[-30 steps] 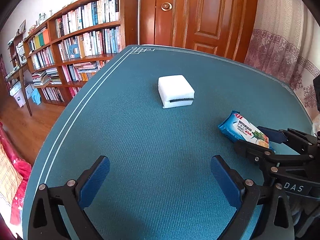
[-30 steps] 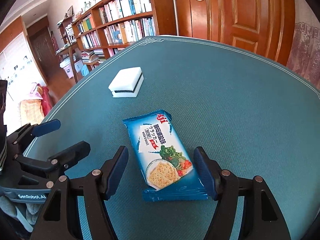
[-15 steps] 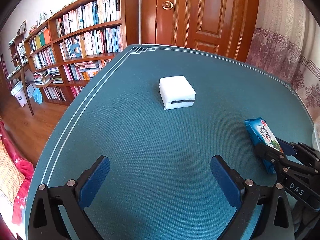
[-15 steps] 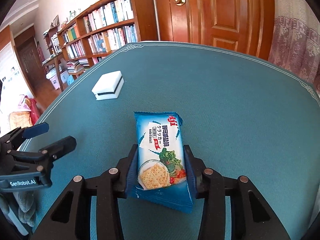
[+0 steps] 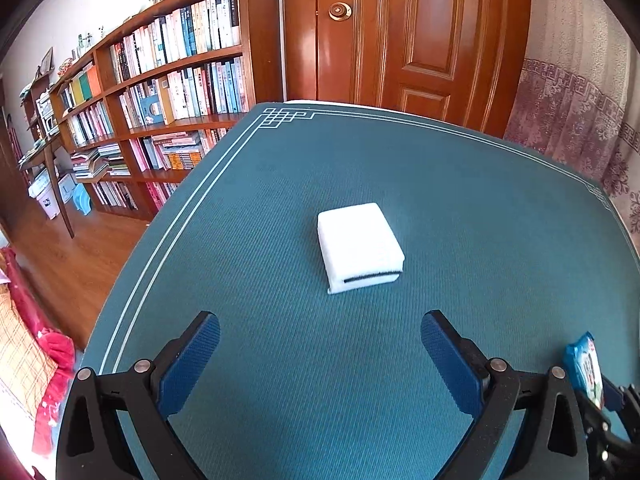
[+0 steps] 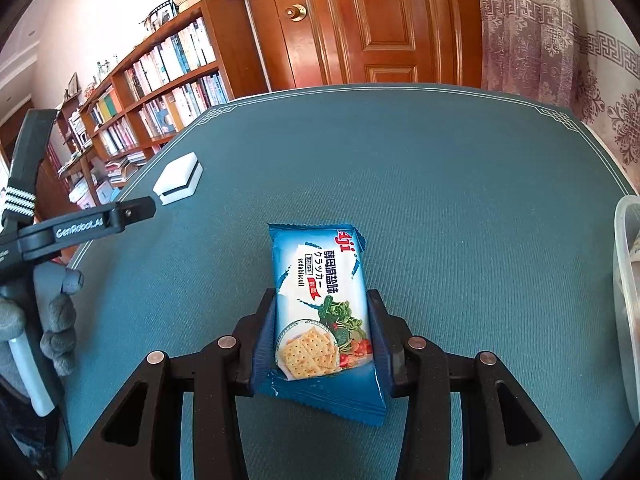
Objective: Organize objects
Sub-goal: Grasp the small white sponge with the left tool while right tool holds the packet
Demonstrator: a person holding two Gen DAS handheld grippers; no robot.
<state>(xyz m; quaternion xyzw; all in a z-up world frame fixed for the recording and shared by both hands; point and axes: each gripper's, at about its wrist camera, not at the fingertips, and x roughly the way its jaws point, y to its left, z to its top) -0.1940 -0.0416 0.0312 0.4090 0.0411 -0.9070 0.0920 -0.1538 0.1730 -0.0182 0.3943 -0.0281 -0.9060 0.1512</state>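
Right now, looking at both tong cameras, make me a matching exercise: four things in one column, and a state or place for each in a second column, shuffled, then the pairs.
Column one:
1. cracker packet
2. white sponge
3. left tongs
4. clear container

Column two:
A. open, nothing between the pads
B. at the right edge of the right camera's view
C. lying free on the blue mat, ahead of the open tongs
D. clamped between the right tongs

Pairs: 1-D, 2-C, 3-A, 4-B
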